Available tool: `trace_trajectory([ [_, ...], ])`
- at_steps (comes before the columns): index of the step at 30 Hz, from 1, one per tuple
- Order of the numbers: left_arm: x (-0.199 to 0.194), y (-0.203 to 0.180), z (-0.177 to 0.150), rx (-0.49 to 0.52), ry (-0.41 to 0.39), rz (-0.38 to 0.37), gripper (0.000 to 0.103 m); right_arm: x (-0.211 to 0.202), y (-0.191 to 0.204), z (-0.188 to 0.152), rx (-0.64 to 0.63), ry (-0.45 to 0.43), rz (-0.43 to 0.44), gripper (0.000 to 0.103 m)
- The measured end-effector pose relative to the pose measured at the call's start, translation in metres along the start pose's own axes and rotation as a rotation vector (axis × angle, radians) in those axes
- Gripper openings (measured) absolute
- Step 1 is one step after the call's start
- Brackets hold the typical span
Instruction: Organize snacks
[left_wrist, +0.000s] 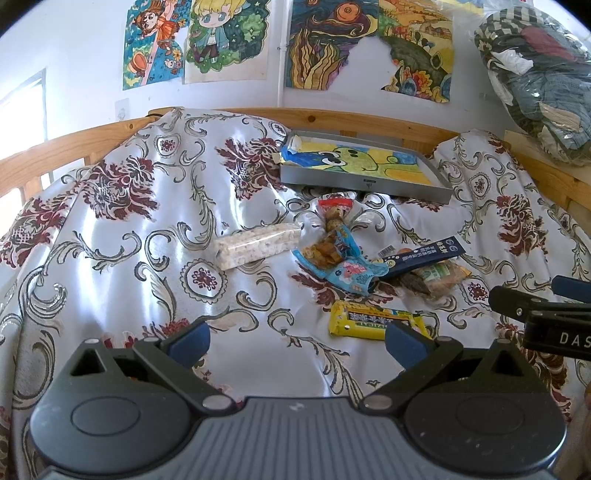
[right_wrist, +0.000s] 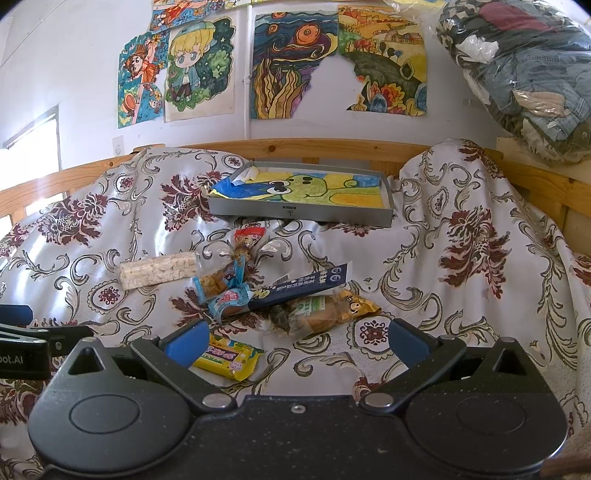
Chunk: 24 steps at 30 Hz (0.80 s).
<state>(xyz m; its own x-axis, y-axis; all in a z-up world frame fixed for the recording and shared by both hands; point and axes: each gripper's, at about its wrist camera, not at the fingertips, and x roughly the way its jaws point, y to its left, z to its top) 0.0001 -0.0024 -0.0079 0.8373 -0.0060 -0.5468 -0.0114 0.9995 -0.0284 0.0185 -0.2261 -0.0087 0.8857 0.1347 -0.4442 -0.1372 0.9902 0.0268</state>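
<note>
Left wrist view: left gripper spread wide and empty above the cloth, snacks heaped mid-cloth before the gray tray.
Right wrist view: right gripper equally spread, yellow bar nearest; I'd pinch its flat middle, lifting clear of neighbours.

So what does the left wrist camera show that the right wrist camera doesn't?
Only the left wrist view shows the right gripper entering from the right edge. Only the right wrist view shows the left gripper at its left edge. Both share the grey tray, the yellow snack bar, the rice cracker pack, the dark blue packet and the wall drawings.
</note>
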Motion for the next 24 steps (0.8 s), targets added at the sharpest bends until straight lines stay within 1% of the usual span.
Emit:
trace_trajectory([
  [22, 0.001, -0.0011, -0.0011, -0.002, 0.008, 0.002, 0.103, 0.0003, -0.0007, 0.0015, 0.002, 0.006, -0.003, 0.102],
  [24, 0.0016, -0.0033, -0.0034, 0.0, 0.01, 0.007, 0.103, 0.0013, 0.0013, -0.005, 0.004, 0.011, -0.008, 0.102],
])
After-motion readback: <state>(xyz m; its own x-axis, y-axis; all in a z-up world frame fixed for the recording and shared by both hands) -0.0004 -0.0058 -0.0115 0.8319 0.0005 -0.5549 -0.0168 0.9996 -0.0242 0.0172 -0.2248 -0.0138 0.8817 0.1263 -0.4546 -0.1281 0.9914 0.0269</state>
